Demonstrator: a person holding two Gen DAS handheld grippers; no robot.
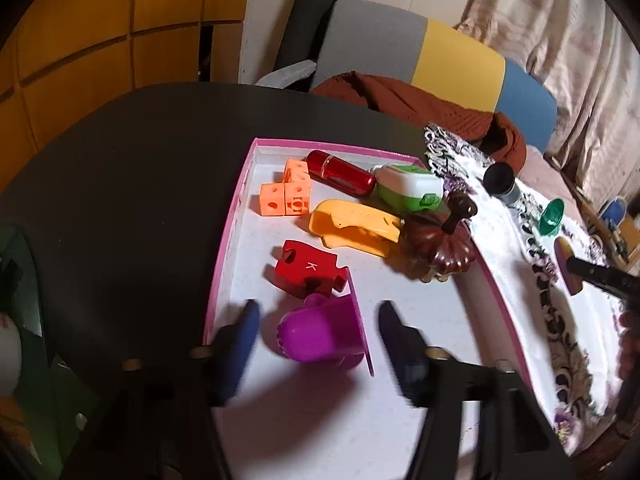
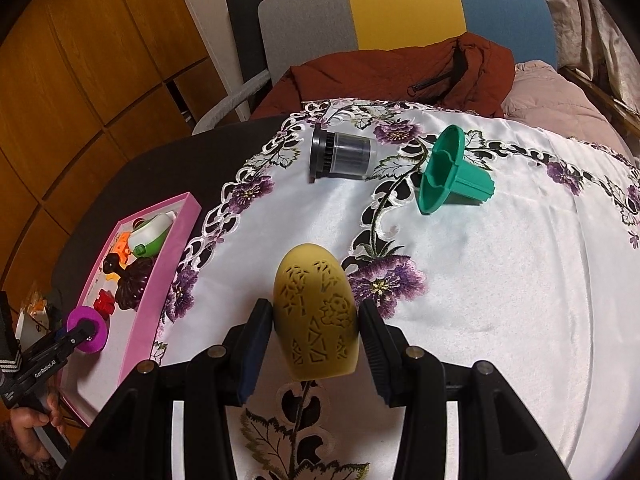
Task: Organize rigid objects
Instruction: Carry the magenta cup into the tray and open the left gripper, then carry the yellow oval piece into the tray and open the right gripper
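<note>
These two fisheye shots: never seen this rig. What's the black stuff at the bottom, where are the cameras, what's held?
No robot: a person holds tongs in each hand, with a camera on each looking along the fingers. The left view shows the left tongs open around, not gripping, a purple toy in the pink tray, beside a red puzzle piece and orange cubes. The right view shows the right tongs clamped on a yellow patterned egg-shaped piece over the embroidered cloth, where a green funnel and dark jar lie.
</note>
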